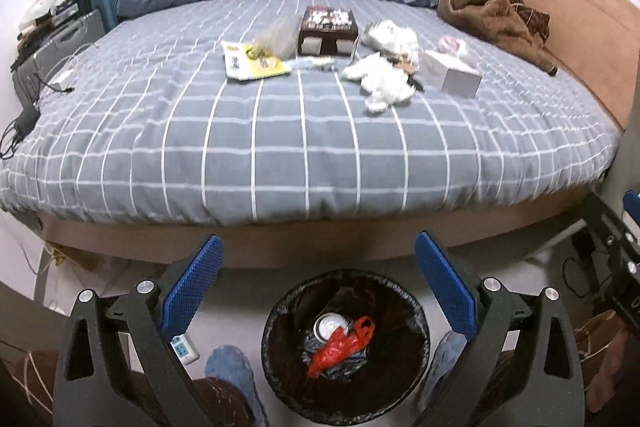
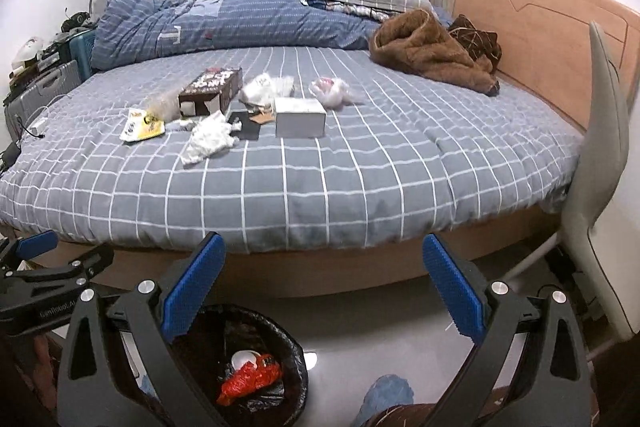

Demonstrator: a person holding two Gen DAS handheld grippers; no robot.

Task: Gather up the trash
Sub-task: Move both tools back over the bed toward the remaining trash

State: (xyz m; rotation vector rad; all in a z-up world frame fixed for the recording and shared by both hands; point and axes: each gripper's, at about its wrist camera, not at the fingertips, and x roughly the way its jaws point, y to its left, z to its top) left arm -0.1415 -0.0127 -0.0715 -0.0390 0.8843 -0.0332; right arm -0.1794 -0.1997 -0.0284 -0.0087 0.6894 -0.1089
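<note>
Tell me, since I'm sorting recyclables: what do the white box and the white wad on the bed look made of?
White box: probably cardboard with a matte finish, judging by its flat faces and crisp edges. White wad: likely tissue or soft paper, crumpled and limp with no shine, though thin cloth can't be ruled out.

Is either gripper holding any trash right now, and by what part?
Nothing is held. The left gripper and right gripper are both open and empty.

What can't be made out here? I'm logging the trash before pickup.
- Dark printed cardboard box: lettering blurred, both views.
- Black-lined round trash bin: left part hidden by right gripper's finger, right wrist view.
- Flat black item: partly covered by crumpled white tissue.
</note>
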